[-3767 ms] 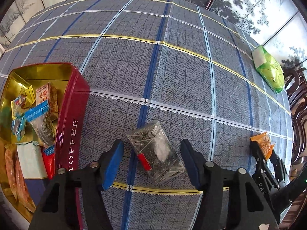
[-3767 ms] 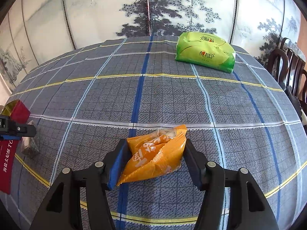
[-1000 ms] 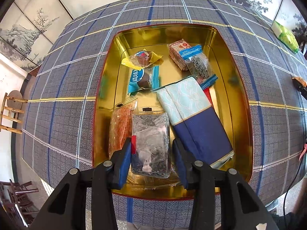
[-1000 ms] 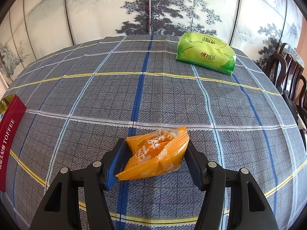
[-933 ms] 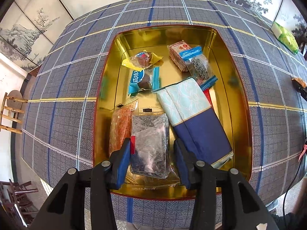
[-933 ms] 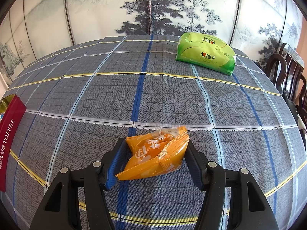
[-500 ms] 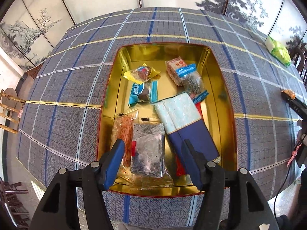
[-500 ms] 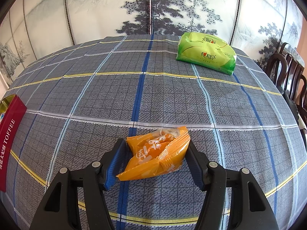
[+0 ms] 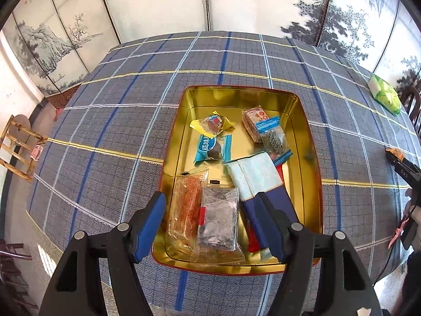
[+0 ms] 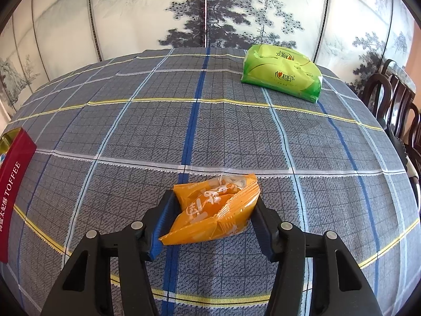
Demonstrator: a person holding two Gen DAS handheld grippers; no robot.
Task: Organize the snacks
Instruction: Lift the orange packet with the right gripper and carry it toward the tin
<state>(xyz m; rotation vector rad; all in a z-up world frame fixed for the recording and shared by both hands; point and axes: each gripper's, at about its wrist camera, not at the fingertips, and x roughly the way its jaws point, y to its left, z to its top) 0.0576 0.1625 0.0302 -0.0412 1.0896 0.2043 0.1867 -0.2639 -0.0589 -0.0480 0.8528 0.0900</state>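
Gold tin (image 9: 310,142) near rim hidden by left claw (image 9: 213,223), contents overlapping

We see a gold-lined tin (image 9: 307,142) with red outer walls, one reading "TOFFEE", lying open on the tabletop. Inside it lie a clear packet of dark bits (image 9: 218,218) flat at the near end, an orange-printed clear packet (image 9: 188,205) just beside it on the left, a pale-and-navy pack (image 9: 256,181) aslant, and small wrapped sweets farther back. Well apart from the tin, a crumpled orange packet (image 10: 215,208) rests on the cloth.
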